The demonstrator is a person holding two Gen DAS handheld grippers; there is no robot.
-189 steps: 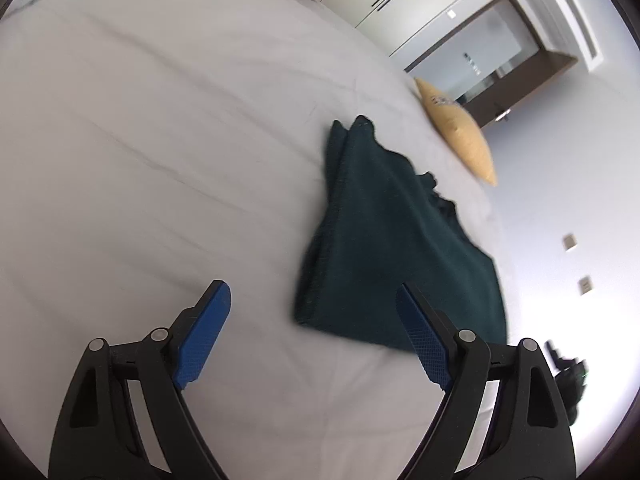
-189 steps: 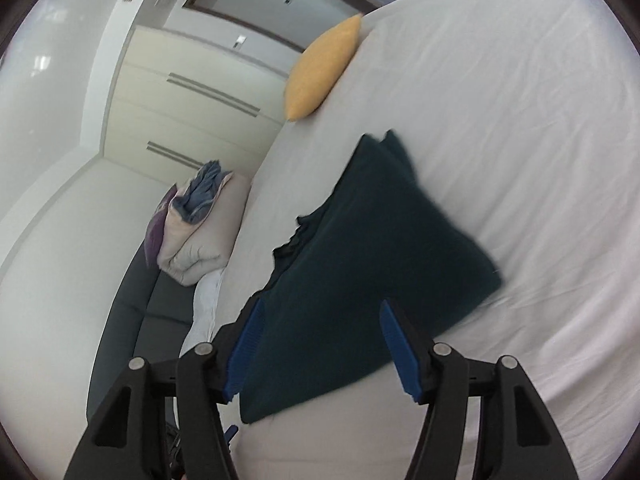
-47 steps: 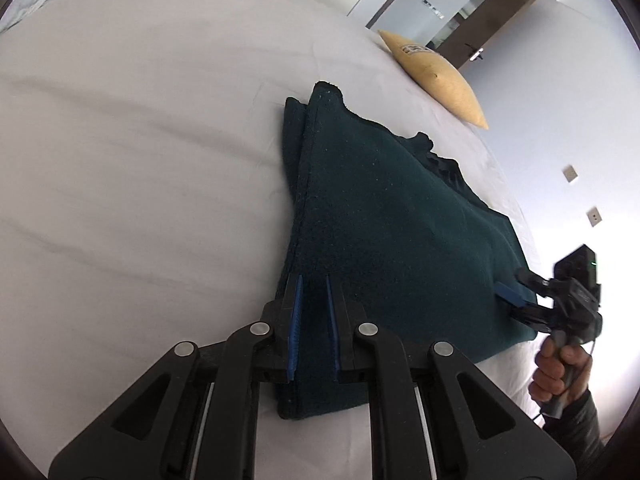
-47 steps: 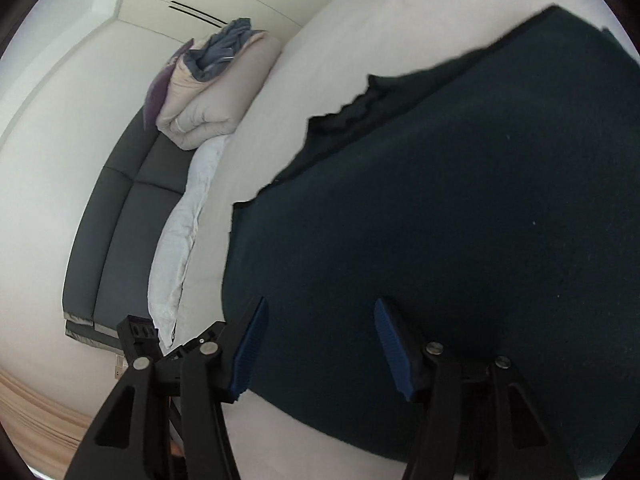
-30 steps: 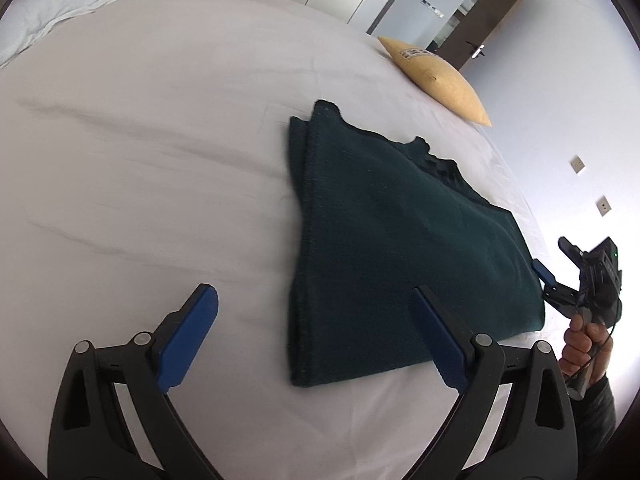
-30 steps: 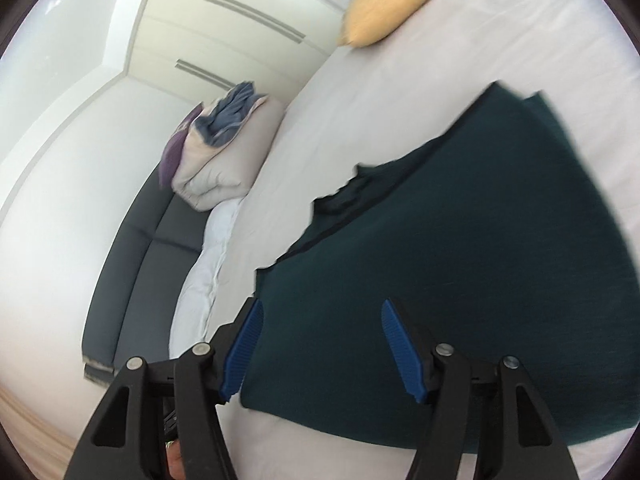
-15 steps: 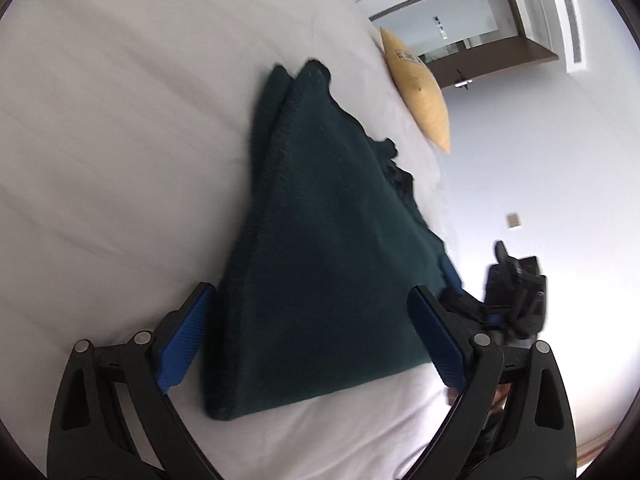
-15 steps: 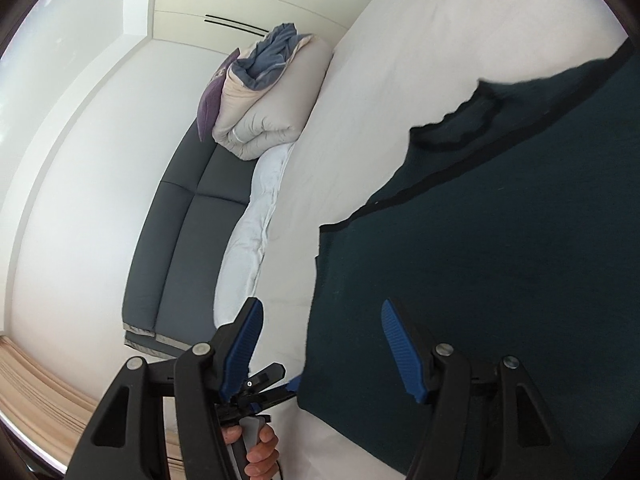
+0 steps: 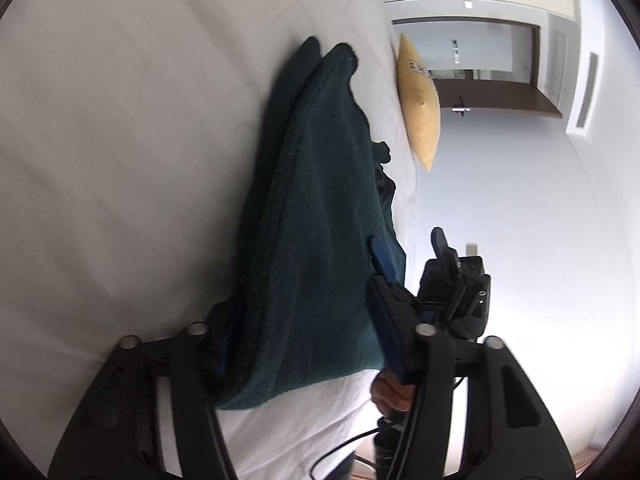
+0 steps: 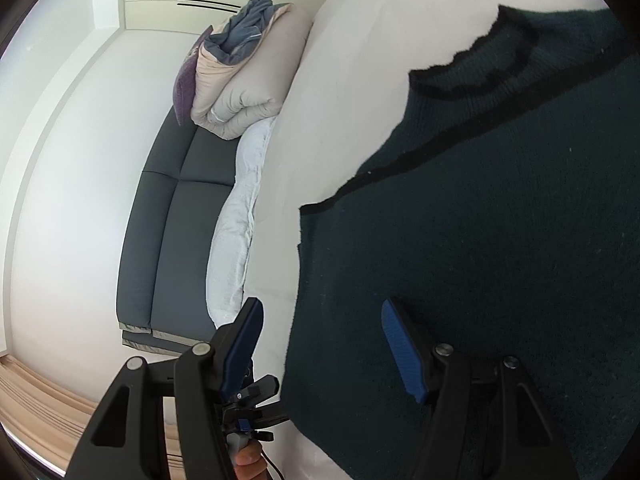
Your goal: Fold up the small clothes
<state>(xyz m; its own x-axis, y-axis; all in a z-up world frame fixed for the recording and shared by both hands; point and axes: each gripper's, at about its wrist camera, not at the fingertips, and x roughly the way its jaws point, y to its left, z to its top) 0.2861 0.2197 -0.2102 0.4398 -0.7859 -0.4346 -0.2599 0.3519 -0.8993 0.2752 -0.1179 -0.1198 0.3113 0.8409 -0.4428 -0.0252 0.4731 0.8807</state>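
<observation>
A dark green knit sweater (image 9: 316,216) lies folded on a white bed (image 9: 120,140). My left gripper (image 9: 304,328) is open and straddles the sweater's near corner, with the left finger hidden under the cloth and the right blue pad (image 9: 384,264) above it. In the right wrist view the same sweater (image 10: 500,220) fills the right side, its black-edged collar at the top. My right gripper (image 10: 320,344) is open over the sweater's left edge, one finger off the cloth and one above it.
A yellow pillow (image 9: 420,92) lies at the bed's far end near a dark door. A grey sofa (image 10: 172,216) with a rolled beige duvet (image 10: 248,80) and a white quilt (image 10: 236,220) stands beside the bed. Each gripper shows in the other's view.
My left gripper has dropped low and pushed onto the sweater's near corner, its jaws narrower than before. My right gripper has moved closer along the sweater's left edge.
</observation>
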